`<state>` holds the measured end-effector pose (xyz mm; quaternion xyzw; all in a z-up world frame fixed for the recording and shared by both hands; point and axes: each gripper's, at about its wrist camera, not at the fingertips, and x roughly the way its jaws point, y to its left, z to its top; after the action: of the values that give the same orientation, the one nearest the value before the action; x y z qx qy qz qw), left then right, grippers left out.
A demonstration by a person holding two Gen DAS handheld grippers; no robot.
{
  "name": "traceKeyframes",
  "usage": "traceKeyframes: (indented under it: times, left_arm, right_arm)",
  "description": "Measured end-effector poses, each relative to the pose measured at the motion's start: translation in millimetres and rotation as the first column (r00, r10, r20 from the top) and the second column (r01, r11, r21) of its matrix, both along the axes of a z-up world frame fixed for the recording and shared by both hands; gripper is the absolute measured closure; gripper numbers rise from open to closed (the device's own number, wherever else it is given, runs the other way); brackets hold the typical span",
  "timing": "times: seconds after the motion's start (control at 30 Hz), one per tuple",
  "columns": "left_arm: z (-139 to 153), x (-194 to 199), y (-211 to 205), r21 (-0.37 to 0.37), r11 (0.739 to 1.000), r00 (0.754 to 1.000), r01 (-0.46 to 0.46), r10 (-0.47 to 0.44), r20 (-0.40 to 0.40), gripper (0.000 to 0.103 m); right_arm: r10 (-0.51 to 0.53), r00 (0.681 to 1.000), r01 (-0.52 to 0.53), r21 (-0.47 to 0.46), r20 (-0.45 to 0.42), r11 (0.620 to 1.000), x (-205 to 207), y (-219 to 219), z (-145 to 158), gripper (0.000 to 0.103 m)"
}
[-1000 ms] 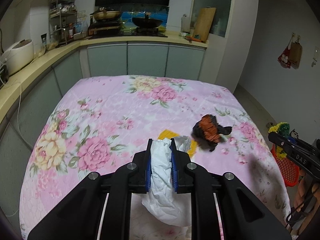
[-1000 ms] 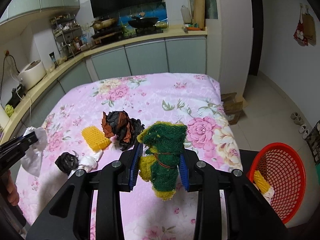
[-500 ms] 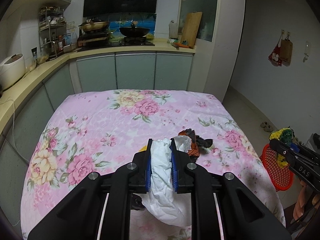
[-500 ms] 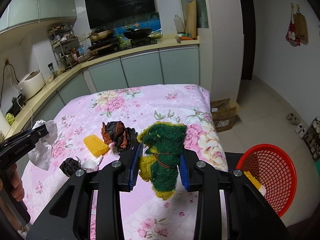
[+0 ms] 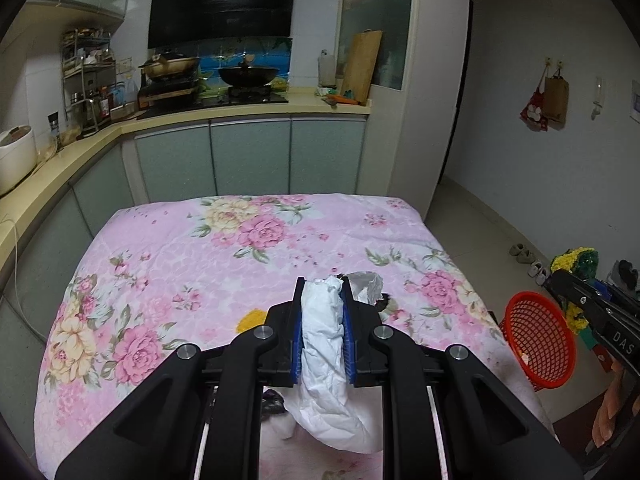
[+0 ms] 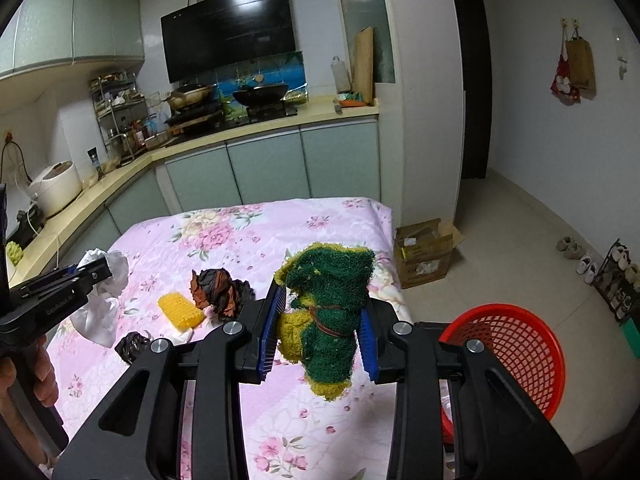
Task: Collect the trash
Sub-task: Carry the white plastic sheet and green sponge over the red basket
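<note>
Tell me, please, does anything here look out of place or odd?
Yes. Litter lies on the floral tablecloth: a yellow sponge piece, a crumpled orange-black wrapper and a black wad. On the floor, a cardboard box stands with its flaps open.

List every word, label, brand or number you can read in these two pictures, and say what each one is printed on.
"DAS": white letters on the side of the right gripper, seen from the left wrist view.
Pale print on the side of the left gripper: too small and blurred to read.
Label on the cardboard box: too blurred to read.
</note>
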<state>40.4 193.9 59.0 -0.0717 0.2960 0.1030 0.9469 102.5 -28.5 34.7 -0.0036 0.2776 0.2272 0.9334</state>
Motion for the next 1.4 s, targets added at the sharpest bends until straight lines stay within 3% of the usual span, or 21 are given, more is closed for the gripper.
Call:
traceKeyframes:
  times: [0.47,0.73,1.1,1.4]
  left_arm:
    - [8,19,-48,0.008,0.995,0.994,0.099,-0.100,0.033,0.088]
    - [13,39,-94,0.016,0.978,0.977,0.208,-0.209,0.050,0.088]
    - [4,67,-164,0.004,0.930,0.929,0.368,-0.368,0.029,0.088]
    - [-17,96,-213,-0.051,0.873,0.873,0.485,-0.487,-0.018,0.088]
  right_arm:
    - [-0.084,0.994,0.083,0.019,0.067,0.996,-9,-37,16,0.070]
    - [-0.160,0.984,0.158,0.026,0.076,0.987,-9,-67,18,0.070]
    - [-0.269,0.961,0.268,0.025,0.055,0.963,0,-106,13,0.070]
    - [-0.350,0.937,0.350,0.019,-0.006,0.937,14,-136,-4,0.070]
